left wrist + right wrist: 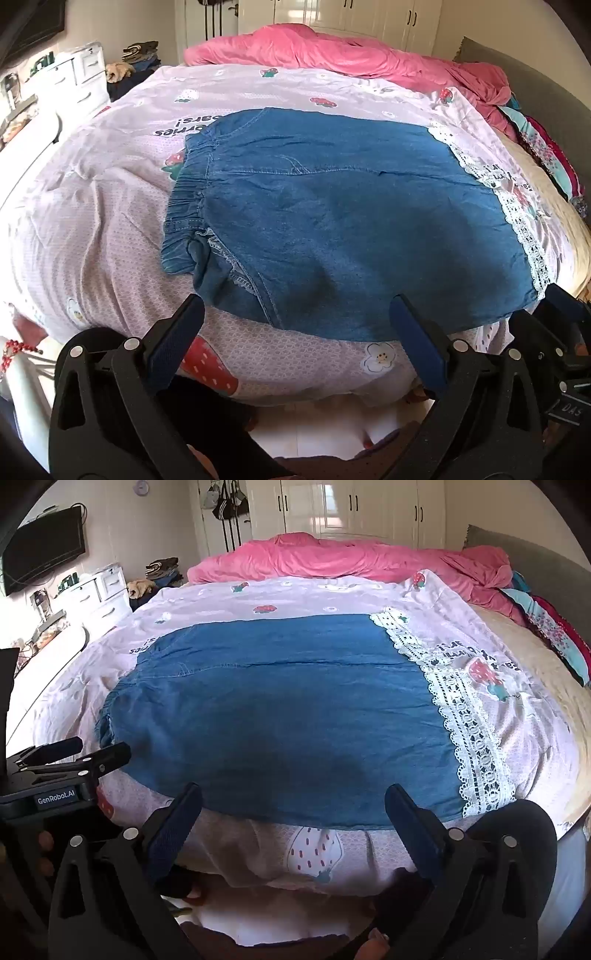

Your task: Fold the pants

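Note:
Blue denim pants (332,221) with a white lace hem (524,229) lie flat on the pink strawberry-print sheet (92,229), elastic waistband (188,199) to the left. They also show in the right wrist view (280,716), lace hem (469,731) to the right. My left gripper (297,325) is open and empty, just short of the pants' near edge. My right gripper (293,808) is open and empty at the same near edge, further right. The left gripper (74,757) shows at the left of the right wrist view.
A crumpled pink blanket (332,55) lies along the far side of the bed. Patterned clothes (546,155) are piled at the right by the grey headboard (535,554). White drawers (99,590), a TV (44,550) and wardrobes (351,506) line the walls.

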### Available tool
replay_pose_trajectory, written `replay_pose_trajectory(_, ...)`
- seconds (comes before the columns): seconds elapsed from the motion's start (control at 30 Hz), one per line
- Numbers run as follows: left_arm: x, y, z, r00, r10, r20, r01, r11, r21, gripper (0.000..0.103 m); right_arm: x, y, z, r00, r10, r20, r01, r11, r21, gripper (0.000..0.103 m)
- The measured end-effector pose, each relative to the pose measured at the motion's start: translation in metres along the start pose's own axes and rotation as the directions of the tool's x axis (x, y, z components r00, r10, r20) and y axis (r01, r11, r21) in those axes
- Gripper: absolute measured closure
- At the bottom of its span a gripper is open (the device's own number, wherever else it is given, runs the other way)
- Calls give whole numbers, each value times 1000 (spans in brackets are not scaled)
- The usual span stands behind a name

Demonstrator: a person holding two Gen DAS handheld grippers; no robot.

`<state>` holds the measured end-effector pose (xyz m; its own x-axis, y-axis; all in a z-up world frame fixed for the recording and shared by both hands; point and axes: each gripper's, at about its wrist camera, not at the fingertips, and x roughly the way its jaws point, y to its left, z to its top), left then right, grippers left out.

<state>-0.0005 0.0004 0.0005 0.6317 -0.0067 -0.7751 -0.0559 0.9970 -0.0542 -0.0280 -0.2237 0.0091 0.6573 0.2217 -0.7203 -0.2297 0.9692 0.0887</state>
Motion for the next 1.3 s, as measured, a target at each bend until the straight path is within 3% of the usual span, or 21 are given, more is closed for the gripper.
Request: replay_pose_trajectory(1.3, 0, 2, 0, 1000, -11, -9, 11, 1000, -8, 9, -4, 4, -1, 999, -32, 14, 32, 999, -20, 4)
